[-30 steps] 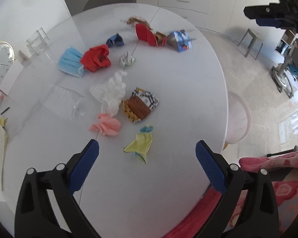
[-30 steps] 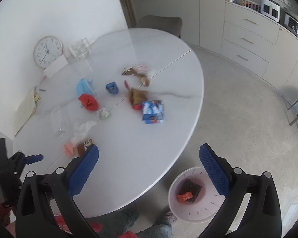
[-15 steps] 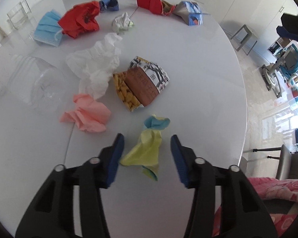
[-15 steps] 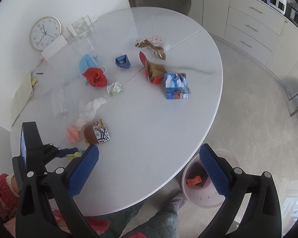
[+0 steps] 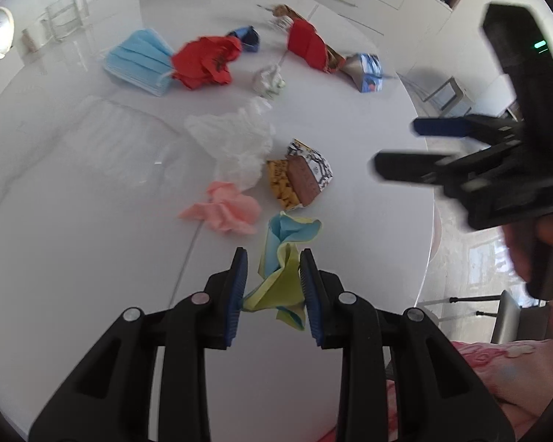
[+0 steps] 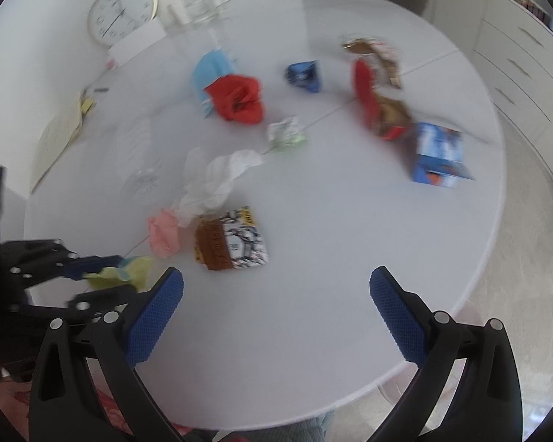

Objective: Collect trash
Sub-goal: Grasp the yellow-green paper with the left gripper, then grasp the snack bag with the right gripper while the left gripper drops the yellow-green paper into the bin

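My left gripper (image 5: pixel 272 281) is shut on a crumpled yellow and blue paper (image 5: pixel 281 262) at the near edge of the white round table (image 5: pixel 92 221). The same paper shows in the right wrist view (image 6: pixel 129 270), between the left gripper's fingers (image 6: pixel 92 262). My right gripper (image 6: pixel 276 305) is open and empty above the table's near edge; it also shows in the left wrist view (image 5: pixel 416 147). Just beyond lie a pink tissue (image 5: pixel 225 208), a brown patterned snack packet (image 5: pixel 300 178) and a white tissue (image 5: pixel 236 140).
Farther back lie a blue face mask (image 5: pixel 140 60), red crumpled paper (image 5: pixel 206 60), a small foil ball (image 5: pixel 269 80), a red wrapper (image 5: pixel 308 46) and a blue carton (image 5: pixel 365 72). A clear plastic cup (image 6: pixel 140 162) lies at the left. A clock (image 6: pixel 121 11) leans on the wall.
My left gripper has closed its jaws onto the yellow and blue paper. My right gripper has dropped lower and nearer over the table; the bin has left its view.
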Demonstrator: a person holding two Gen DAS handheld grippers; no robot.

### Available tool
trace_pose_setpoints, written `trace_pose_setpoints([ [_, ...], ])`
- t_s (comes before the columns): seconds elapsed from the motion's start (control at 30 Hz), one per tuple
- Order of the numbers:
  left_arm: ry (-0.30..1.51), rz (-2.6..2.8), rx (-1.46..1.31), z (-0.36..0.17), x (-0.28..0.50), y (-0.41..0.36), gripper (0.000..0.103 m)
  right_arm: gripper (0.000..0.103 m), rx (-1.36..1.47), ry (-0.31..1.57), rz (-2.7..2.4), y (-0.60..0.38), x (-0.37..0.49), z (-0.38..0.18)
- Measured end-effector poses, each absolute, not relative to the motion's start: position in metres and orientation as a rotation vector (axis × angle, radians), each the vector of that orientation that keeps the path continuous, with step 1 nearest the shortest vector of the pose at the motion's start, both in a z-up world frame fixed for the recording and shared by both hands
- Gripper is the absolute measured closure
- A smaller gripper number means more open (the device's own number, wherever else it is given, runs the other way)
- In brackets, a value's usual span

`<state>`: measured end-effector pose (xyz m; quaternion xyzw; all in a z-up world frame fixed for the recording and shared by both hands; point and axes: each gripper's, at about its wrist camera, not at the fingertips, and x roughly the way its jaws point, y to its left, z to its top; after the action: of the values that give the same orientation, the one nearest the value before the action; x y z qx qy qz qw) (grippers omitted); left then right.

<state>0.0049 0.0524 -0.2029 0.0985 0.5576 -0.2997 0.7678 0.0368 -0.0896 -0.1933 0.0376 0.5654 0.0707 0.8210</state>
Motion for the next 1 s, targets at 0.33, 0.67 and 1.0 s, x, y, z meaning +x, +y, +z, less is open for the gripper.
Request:
trace_pose_setpoints([
  [0.33, 1.199, -0.562, 0.15, -0.19, 0.013, 0.097, 0.074, 0.003, -0.085, 1.226, 0.159, -0.037, 0.063, -0.244],
  [0.67, 1.183, -0.573, 0.168, -0.183, 0.012, 0.093, 0.074, 0.044, -0.017, 1.203, 0.139, -0.06, 0.058, -0.231],
  [1.0, 1.149, -0.82, 0.286, -0.172, -0.01, -0.018, 0.074, 0.044, 0.141, 1.159, -0.132, -0.193, -0.038, -0.184],
])
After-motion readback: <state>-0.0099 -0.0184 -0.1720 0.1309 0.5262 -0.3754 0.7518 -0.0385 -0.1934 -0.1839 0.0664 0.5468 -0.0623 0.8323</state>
